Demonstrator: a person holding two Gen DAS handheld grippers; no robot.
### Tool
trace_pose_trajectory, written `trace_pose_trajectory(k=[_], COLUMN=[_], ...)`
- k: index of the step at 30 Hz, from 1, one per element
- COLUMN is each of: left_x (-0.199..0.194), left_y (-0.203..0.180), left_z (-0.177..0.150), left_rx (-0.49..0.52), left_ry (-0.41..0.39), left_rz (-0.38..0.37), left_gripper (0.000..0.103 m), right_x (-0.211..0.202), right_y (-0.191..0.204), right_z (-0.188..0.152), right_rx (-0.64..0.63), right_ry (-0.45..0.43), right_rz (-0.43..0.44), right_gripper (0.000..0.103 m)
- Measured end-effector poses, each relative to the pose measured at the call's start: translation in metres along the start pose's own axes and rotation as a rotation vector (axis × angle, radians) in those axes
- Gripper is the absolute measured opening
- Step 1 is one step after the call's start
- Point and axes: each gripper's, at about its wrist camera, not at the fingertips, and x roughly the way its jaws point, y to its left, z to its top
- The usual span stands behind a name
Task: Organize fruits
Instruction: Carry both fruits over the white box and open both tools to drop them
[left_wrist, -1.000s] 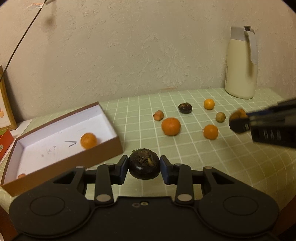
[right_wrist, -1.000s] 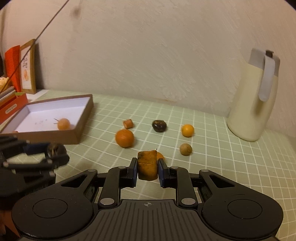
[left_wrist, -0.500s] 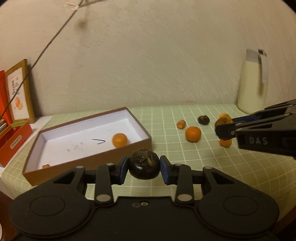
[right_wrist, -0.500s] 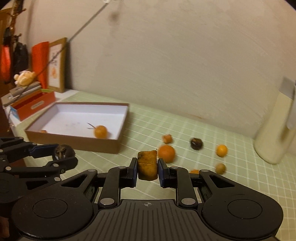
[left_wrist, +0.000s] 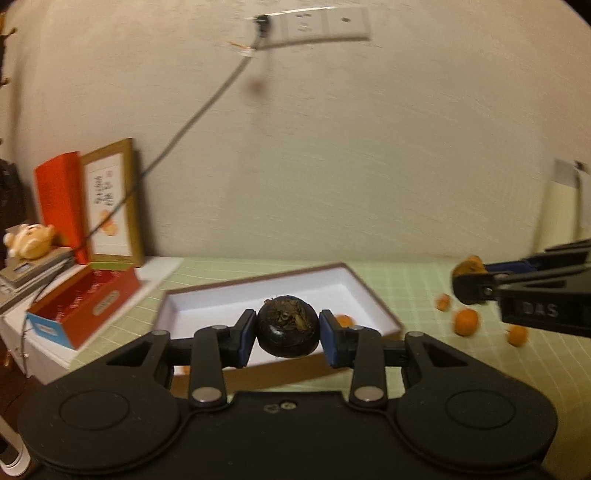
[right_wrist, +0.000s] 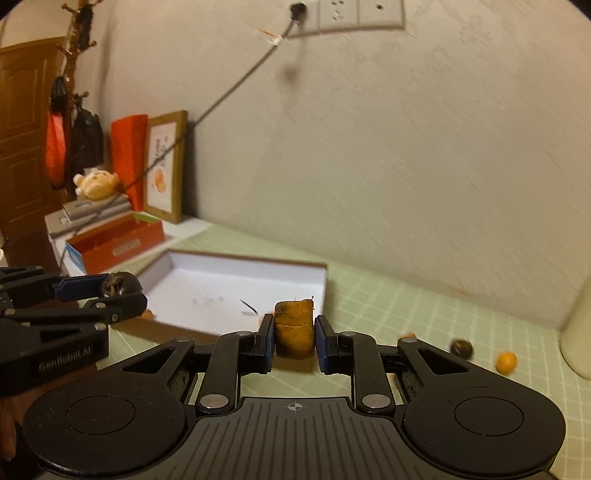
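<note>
My left gripper is shut on a dark round fruit, held in front of the near wall of the open white-lined box. A small orange fruit lies inside that box, partly hidden by a finger. My right gripper is shut on a brown-orange chunk of fruit, just before the box. Each gripper shows in the other's view: the right gripper at the right edge, the left gripper at the left with its dark fruit. Orange fruits lie on the green checked cloth.
A red and blue box, a framed picture, stacked books and a plush toy stand left of the box. A cream jug stands at the right. A dark fruit and an orange one lie near it. A cable hangs from the wall socket.
Both grippers have swung left and upward with their fruit still held. The box has shifted towards the middle of both views and the loose fruits have slid to the right edge.
</note>
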Motion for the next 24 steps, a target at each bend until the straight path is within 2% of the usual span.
trace_pose_trajectory(k=[12,24], left_x=[0.034,0.076], left_y=[0.052,0.079], left_z=[0.003,0.015], left_rx=[-0.105,-0.164], left_ry=[0.019,0.026], left_rz=[0.138,0.188], left_gripper=[0.027,0.027], right_x=[0.048,0.106], right_y=[0.031,0.019], right_z=[0.019,0.037], right_rx=[-0.038,-0.011], right_ry=[-0.013,-0.003], right_rz=[0.053,0.045], right_gripper=[0.023,0.023])
